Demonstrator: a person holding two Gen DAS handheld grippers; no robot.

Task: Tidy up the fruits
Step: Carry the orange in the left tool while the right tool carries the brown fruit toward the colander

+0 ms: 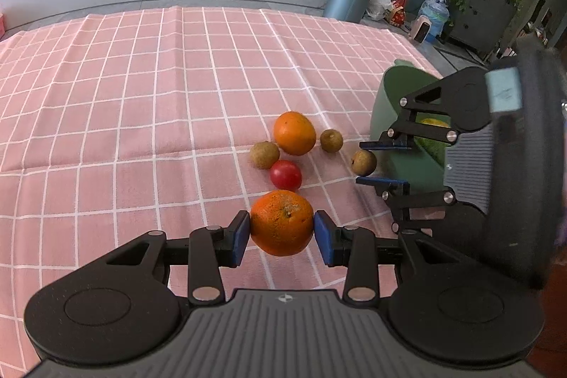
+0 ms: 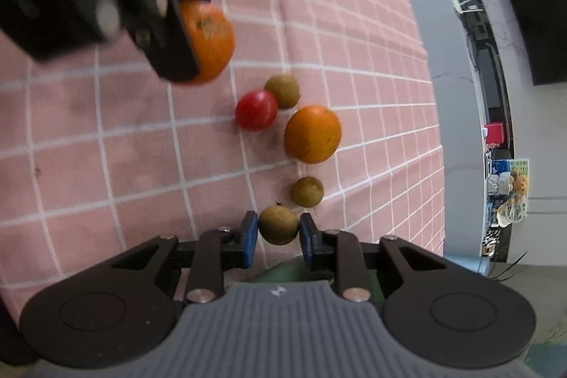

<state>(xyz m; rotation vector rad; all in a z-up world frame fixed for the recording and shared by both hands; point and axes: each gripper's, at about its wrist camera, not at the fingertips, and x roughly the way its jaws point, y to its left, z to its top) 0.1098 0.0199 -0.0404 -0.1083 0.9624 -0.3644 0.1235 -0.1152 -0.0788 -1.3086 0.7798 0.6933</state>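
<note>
Pinching a rough-skinned orange [image 1: 281,223] between the blue pads of my left claw [image 1: 281,231], I hold it above the pink checked cloth [image 1: 141,101]. My right claw [image 2: 278,231] is clamped on a small brown fruit [image 2: 278,224], its pads pressing both sides, just beside the green bowl [image 1: 397,101] at the cloth's right edge; something yellow-green lies inside that bowl. On the cloth between my two claws sit a smoother orange [image 1: 294,137], a red tomato [image 1: 285,175] and two more brown fruits, one [image 1: 264,155] touching the tomato, another [image 1: 331,140] just beside the smoother orange.
</note>
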